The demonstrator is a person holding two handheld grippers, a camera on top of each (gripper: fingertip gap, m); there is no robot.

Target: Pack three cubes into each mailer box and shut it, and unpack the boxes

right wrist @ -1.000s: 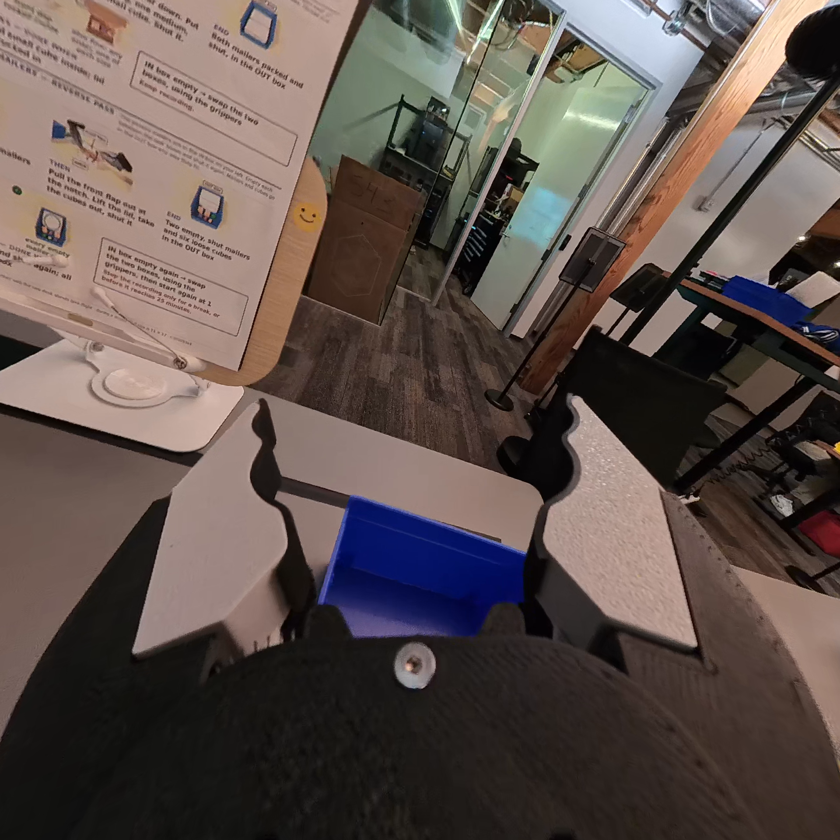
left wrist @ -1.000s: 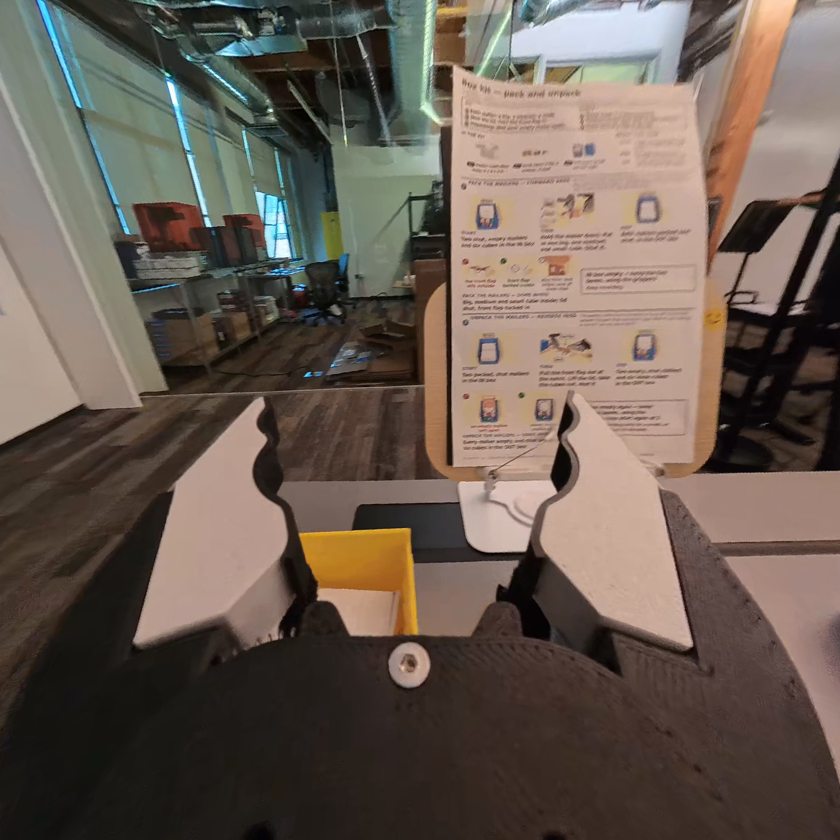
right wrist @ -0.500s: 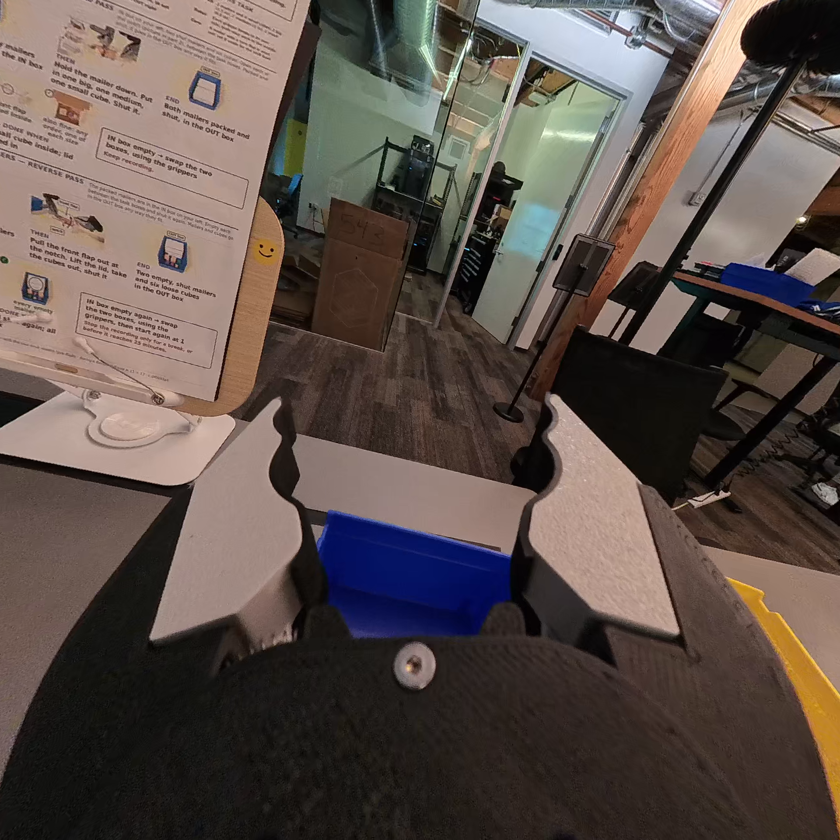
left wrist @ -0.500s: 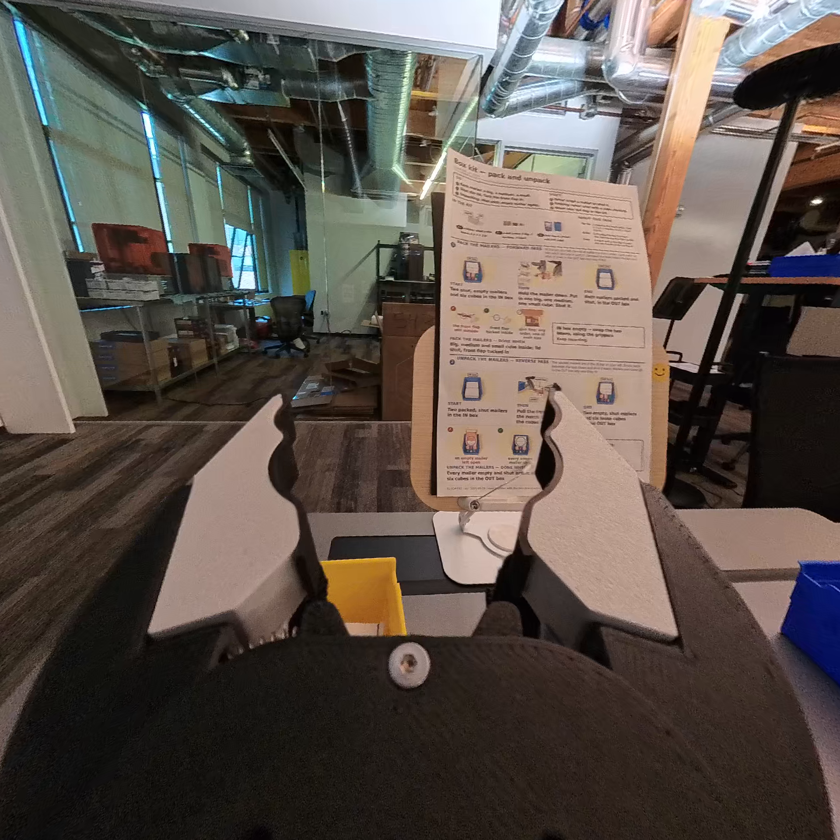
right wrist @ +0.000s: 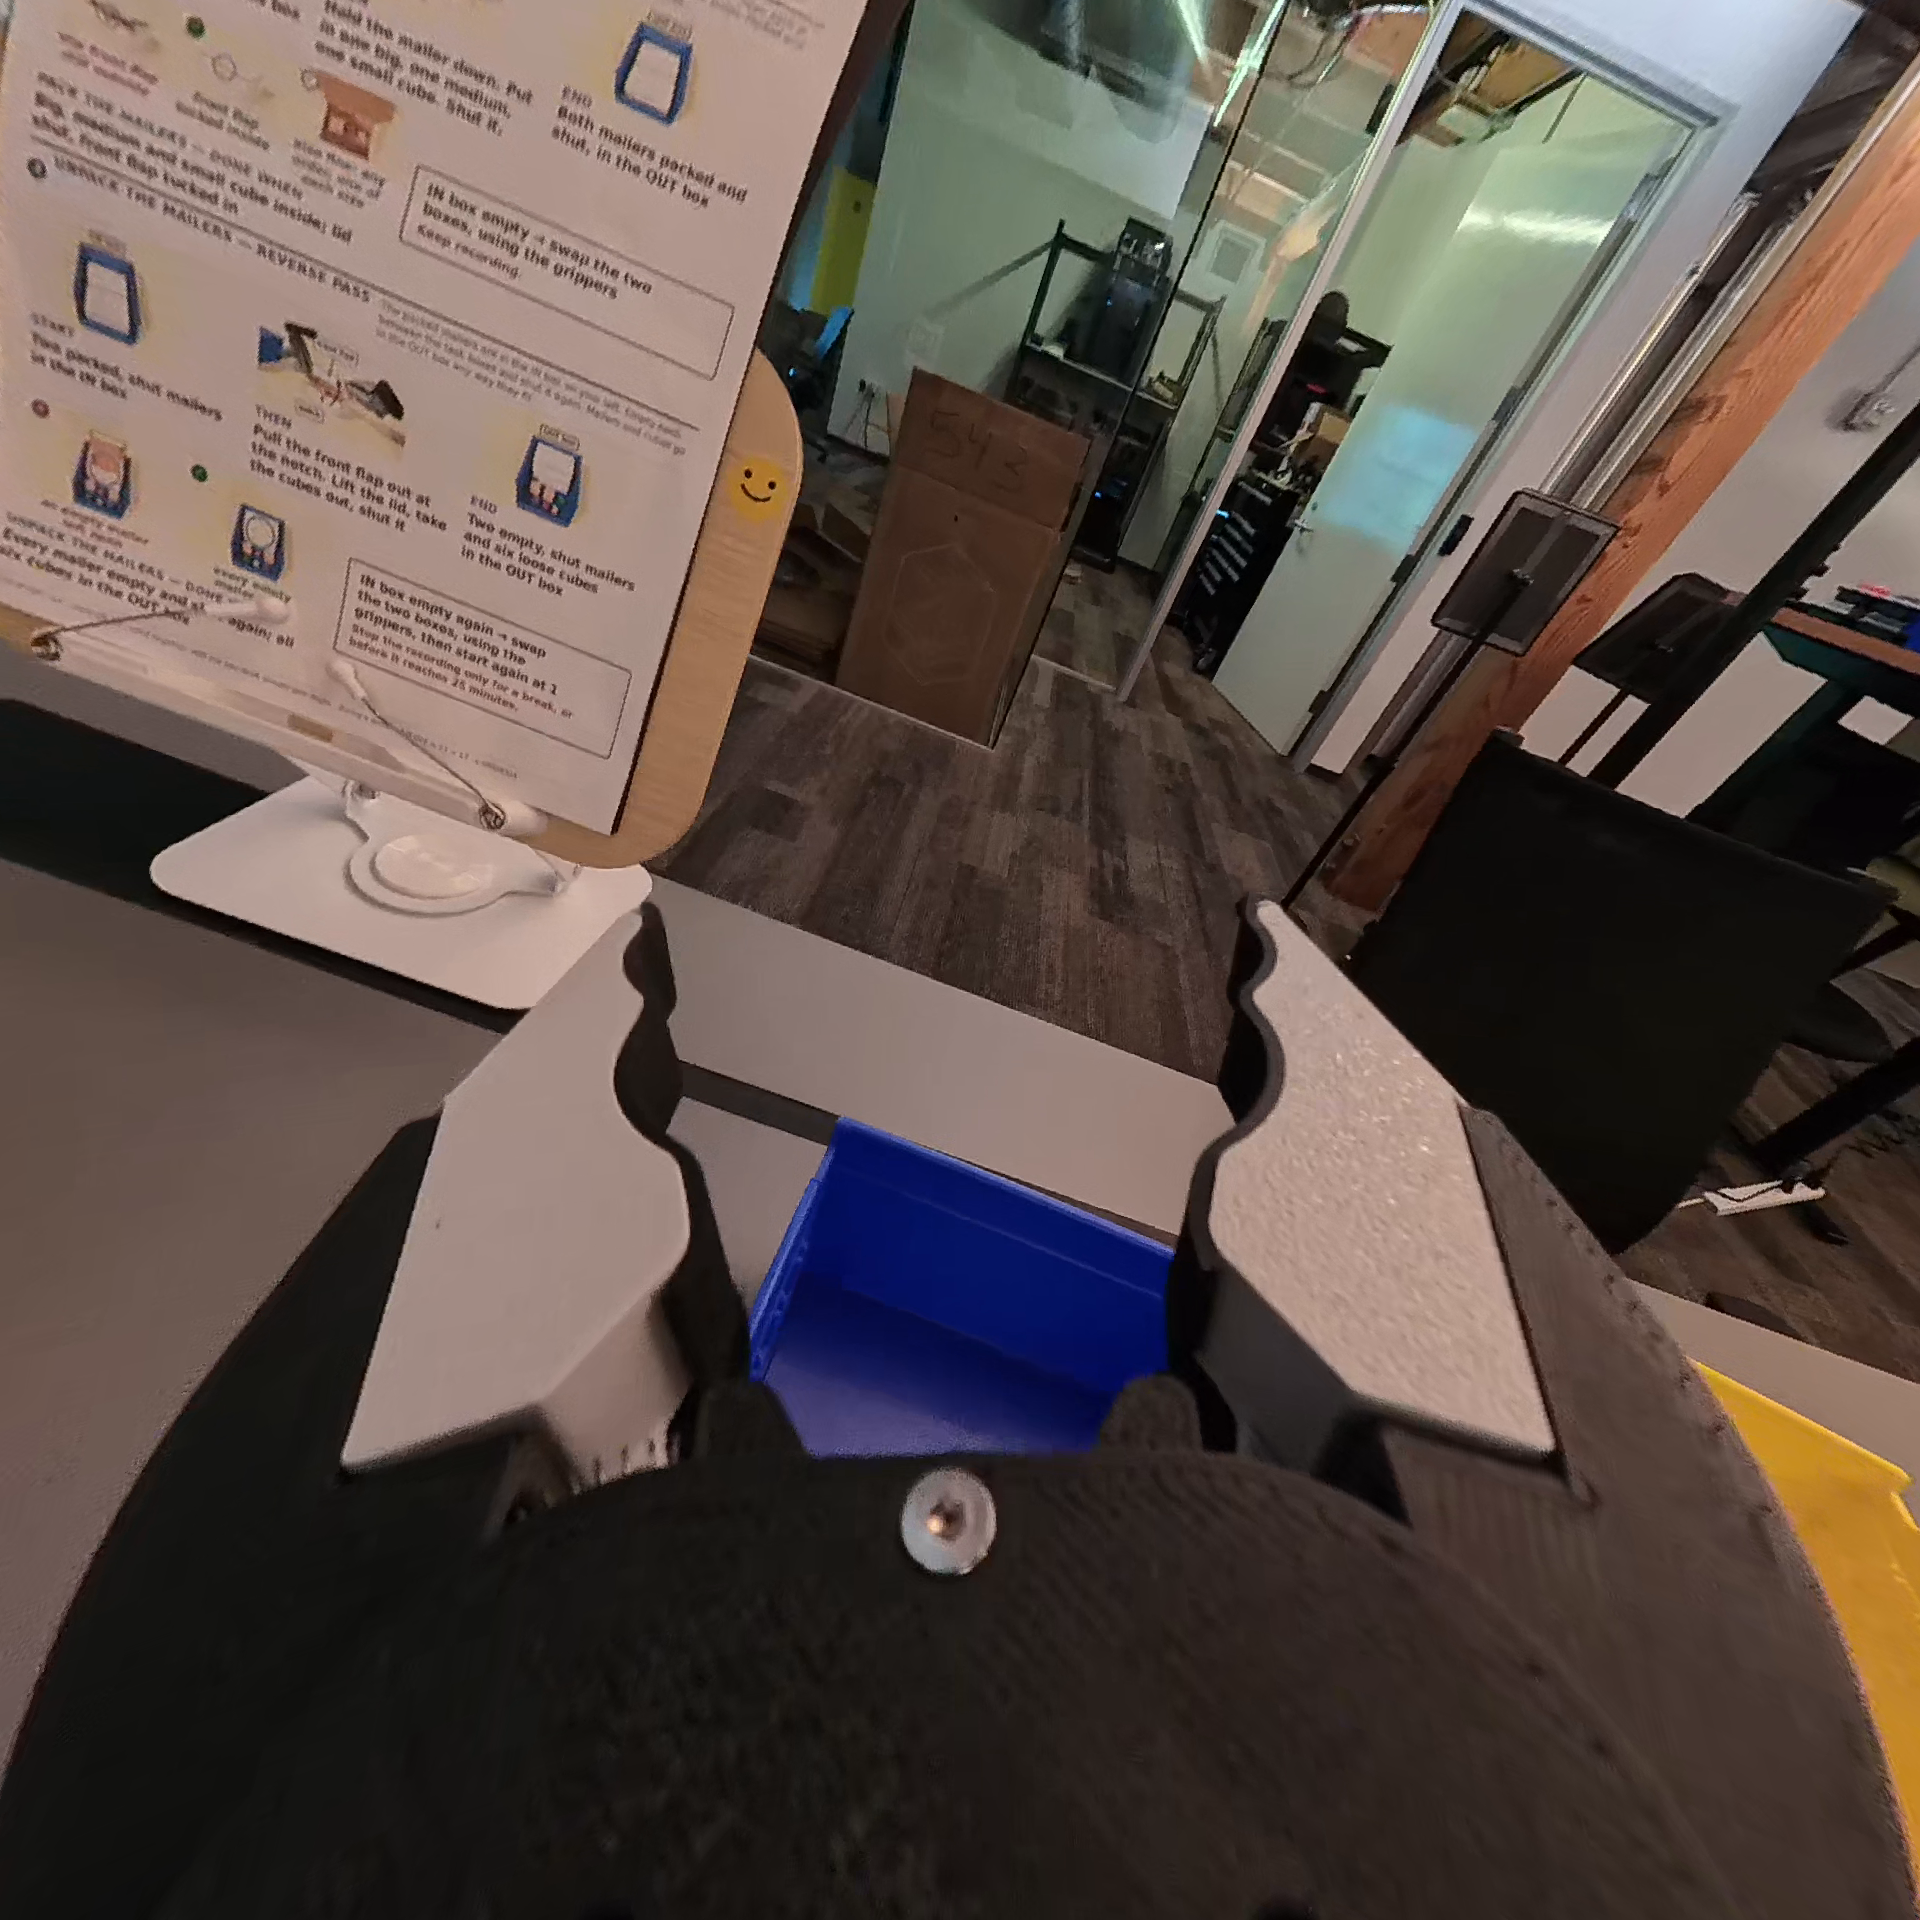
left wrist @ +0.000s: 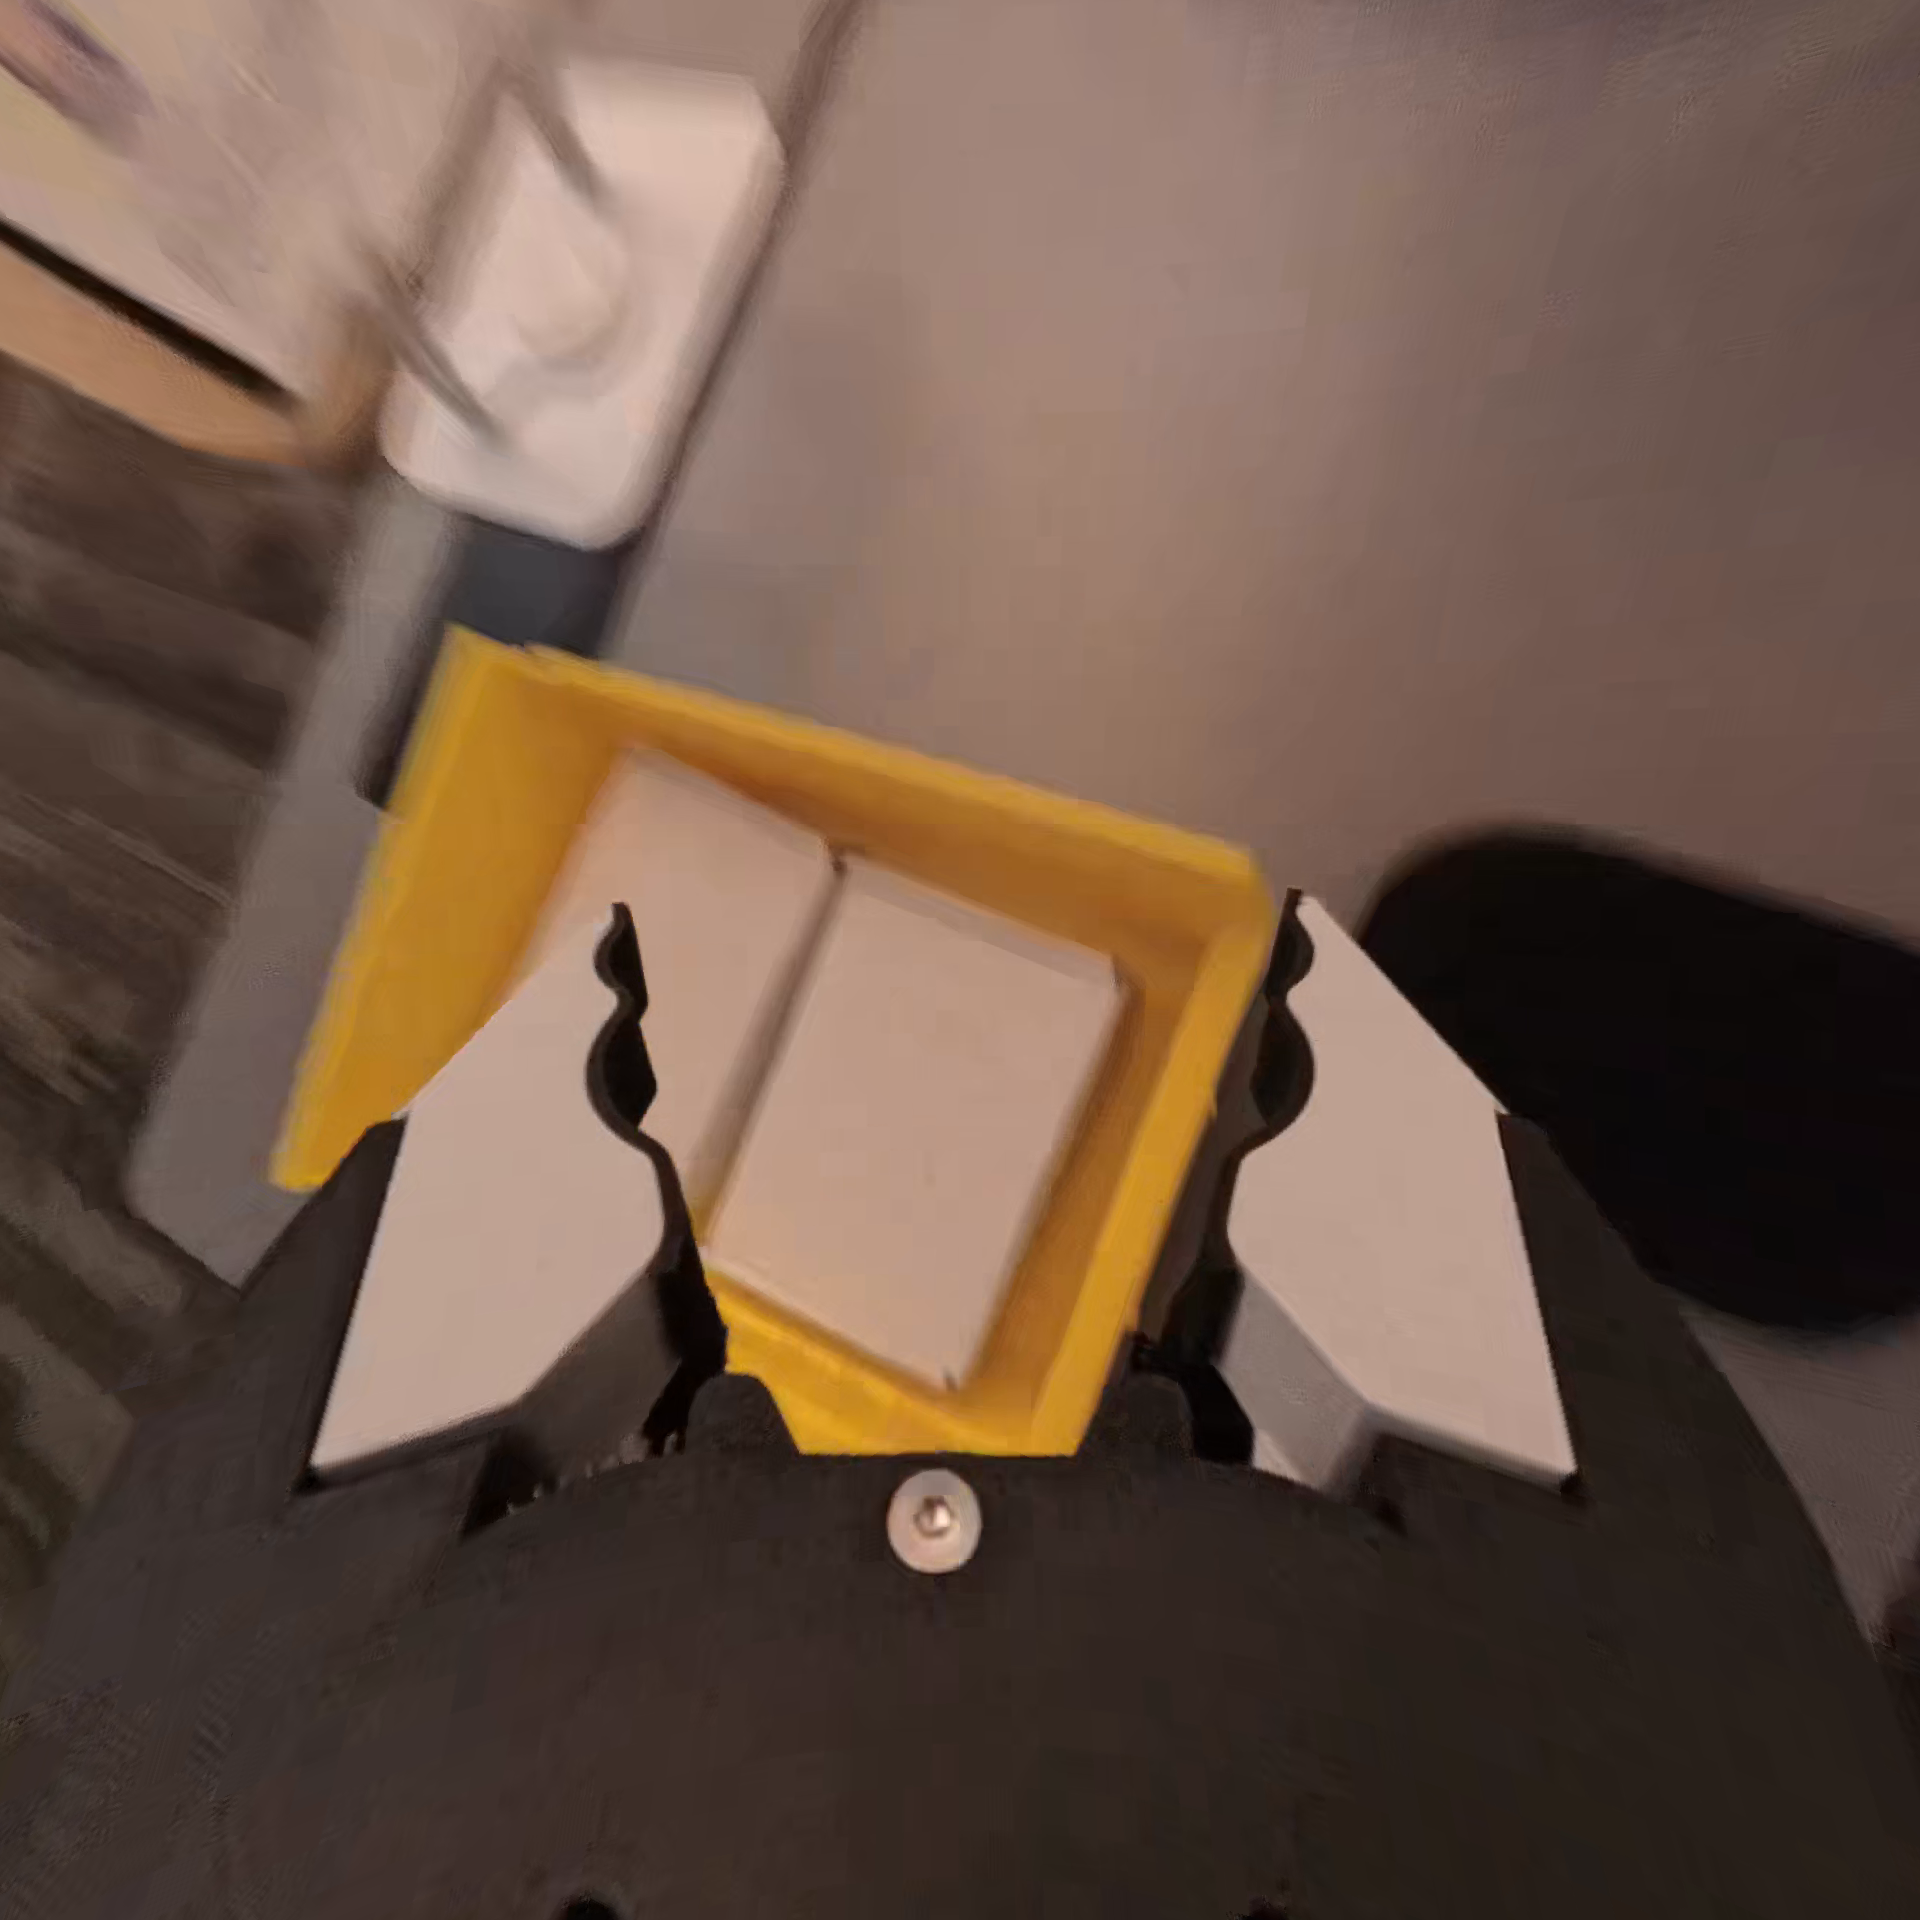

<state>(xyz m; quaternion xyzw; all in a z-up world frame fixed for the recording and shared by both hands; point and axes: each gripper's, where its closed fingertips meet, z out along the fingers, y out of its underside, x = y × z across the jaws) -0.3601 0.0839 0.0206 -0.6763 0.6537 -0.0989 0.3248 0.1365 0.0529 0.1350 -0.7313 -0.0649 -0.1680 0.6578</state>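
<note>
Your left gripper (left wrist: 951, 914) is hanging released over the yellow bin (left wrist: 499, 883) — two shut white boxes (left wrist: 914, 1122) lying at twelve o'clock, long axes running twelve-to-six. Your right gripper (right wrist: 940, 935) is also gaping empty — facing the blue bin (right wrist: 966, 1278), so the left is nearer.

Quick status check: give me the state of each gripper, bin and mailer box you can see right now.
left gripper: open, empty, above the yellow bin
right gripper: open, empty
yellow bin: holds two mailer boxes
mailer boxes: shut, lying side by side
blue bin: visible part empty

Open-plan office-workshop: glass partitions (right wrist: 1299, 343), exposed timber post (right wrist: 1662, 499), desks (right wrist: 1849, 644).
</note>
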